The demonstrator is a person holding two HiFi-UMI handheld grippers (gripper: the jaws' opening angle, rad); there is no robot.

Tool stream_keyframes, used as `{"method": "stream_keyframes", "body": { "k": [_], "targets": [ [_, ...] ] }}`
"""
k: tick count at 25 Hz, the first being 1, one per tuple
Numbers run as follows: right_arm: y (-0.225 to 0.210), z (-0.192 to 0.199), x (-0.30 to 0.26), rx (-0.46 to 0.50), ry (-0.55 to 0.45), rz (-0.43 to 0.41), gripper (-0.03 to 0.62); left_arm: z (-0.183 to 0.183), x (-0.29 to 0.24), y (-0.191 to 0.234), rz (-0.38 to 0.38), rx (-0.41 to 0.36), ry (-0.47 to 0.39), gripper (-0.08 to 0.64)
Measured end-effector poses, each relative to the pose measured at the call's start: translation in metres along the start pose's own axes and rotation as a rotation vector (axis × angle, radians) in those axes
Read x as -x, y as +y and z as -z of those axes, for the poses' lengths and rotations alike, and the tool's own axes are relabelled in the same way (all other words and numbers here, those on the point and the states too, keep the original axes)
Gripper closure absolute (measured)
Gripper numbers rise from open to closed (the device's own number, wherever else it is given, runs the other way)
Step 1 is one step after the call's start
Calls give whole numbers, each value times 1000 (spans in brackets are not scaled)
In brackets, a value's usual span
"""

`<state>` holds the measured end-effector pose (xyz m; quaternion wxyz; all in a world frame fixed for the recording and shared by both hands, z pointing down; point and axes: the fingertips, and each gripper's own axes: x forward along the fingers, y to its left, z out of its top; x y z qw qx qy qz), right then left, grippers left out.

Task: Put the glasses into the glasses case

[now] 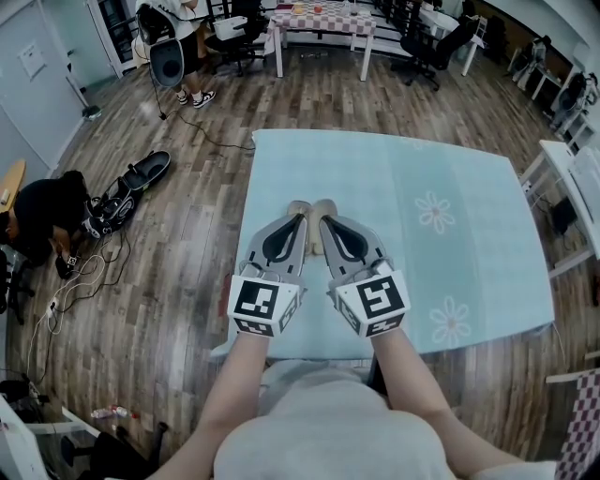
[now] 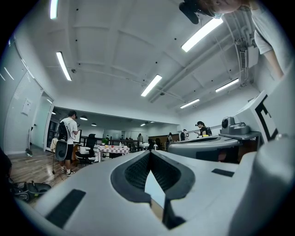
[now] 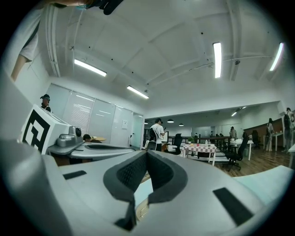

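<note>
My two grippers hang level, side by side, over the near middle of a table under a light blue cloth (image 1: 450, 187). The left gripper (image 1: 301, 218) has its jaws shut tip to tip with nothing between them, as the left gripper view (image 2: 149, 153) also shows. Close beside it, the right gripper (image 1: 324, 221) is shut and empty too, its pads meeting in the right gripper view (image 3: 146, 152). A tan object (image 1: 313, 236) lies on the cloth under both sets of tips, mostly hidden; I cannot tell whether it is the case. No glasses are in view.
The cloth carries white flower prints (image 1: 436, 212). Wooden floor surrounds the table, with a dark bag (image 1: 127, 195) and cables on the left. A person (image 1: 178, 37) stands at the back left near a chequered table (image 1: 323, 19). A white table (image 1: 574, 178) is at the right.
</note>
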<state>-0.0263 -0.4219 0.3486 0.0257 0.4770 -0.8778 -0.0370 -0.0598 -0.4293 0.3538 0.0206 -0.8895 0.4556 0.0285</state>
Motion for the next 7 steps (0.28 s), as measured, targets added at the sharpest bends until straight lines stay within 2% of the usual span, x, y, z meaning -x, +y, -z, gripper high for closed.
{"method": "stream_keyframes", "body": {
  "k": [7],
  "targets": [
    [0, -4, 0, 11, -5, 2, 586, -4, 1, -2, 11, -10, -15, 551]
  ]
}}
